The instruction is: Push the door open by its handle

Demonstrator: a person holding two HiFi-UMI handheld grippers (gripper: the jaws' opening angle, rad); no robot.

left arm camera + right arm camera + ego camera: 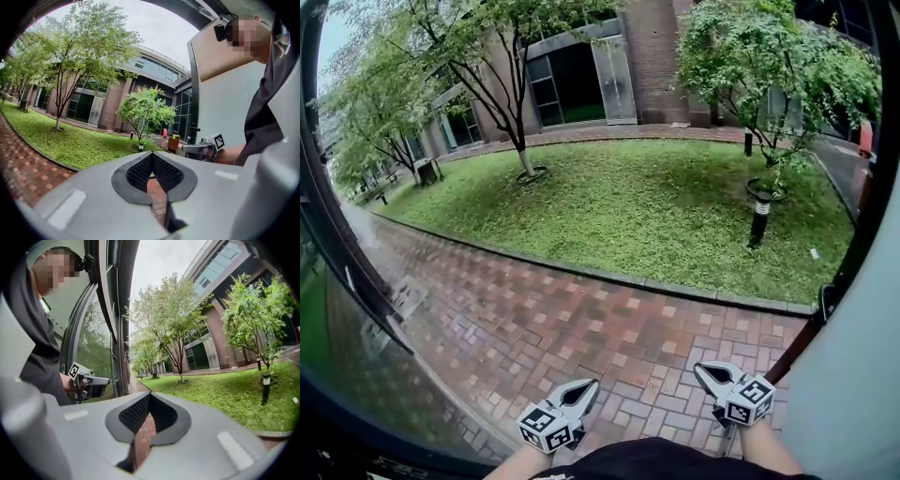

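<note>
Doorway onto a courtyard. The dark-framed glass door [366, 361] stands at the left of the head view, apparently already swung outward over the wet-looking red brick paving [609, 328]. A slanted dark bar [380, 314] crosses its glass; probably the handle, but I cannot tell for sure. At the right edge is a pale flat panel [853, 375] with a dark border carrying a small dark fitting [828, 302]; whether that is a second leaf or a wall is unclear. The left hand-held gripper [589, 384] has its jaws together with nothing between them, and so does the right hand-held gripper [701, 367]. Both point level out over the paving, apart from door and panel. Handling judgement: a framed glass leaf is likely heavy and stiff, turns only about its hinges, and may push back if it has a closer. The glass is smooth, possibly wet, and poor for the pads. Best contact is the bar, met with closed jaw tips as a blunt pusher, well away from the hinge side. Press steadily; do not strike.
</note>
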